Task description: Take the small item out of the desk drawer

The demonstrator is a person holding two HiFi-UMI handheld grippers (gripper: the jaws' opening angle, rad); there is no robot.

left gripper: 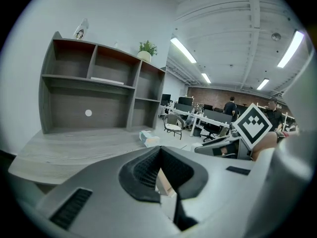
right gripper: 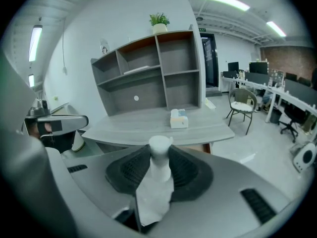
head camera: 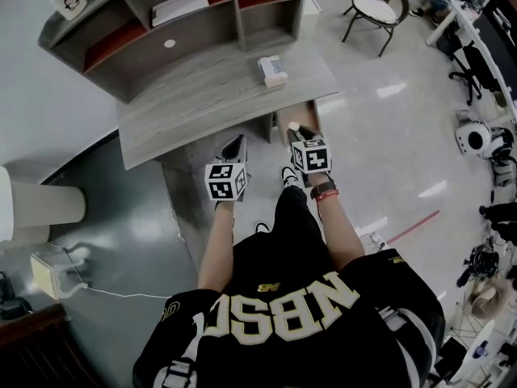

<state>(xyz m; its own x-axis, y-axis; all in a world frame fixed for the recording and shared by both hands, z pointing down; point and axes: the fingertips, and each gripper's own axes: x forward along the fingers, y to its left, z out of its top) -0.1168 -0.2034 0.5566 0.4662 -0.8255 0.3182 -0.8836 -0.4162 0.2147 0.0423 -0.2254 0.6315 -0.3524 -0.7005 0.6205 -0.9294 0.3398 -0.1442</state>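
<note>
Fingers [right gripper: 131,171] of the right gripper [head camera: 297,132] pressing from both sides on the small white item [right gripper: 160,155], its rounded top poking up between the pads. Item at lower centre of the right gripper view and just right of centre in the head view, by the open desk drawer [head camera: 307,113] under the front edge of the grey surface [head camera: 202,103]. Judged already lifted out of the drawer, and gripped round the middle so as not to slip. Left gripper [head camera: 235,144] alongside, left of centre, fingers [left gripper: 143,170] drawn together at the tips on nothing, apparently parked clear to leave the lift to the other side. Tissue box [head camera: 272,70] lying untouched farther back on the surface, below the shelf unit [head camera: 161,23]. Probably left to do: carrying the item clear and setting it down.
</note>
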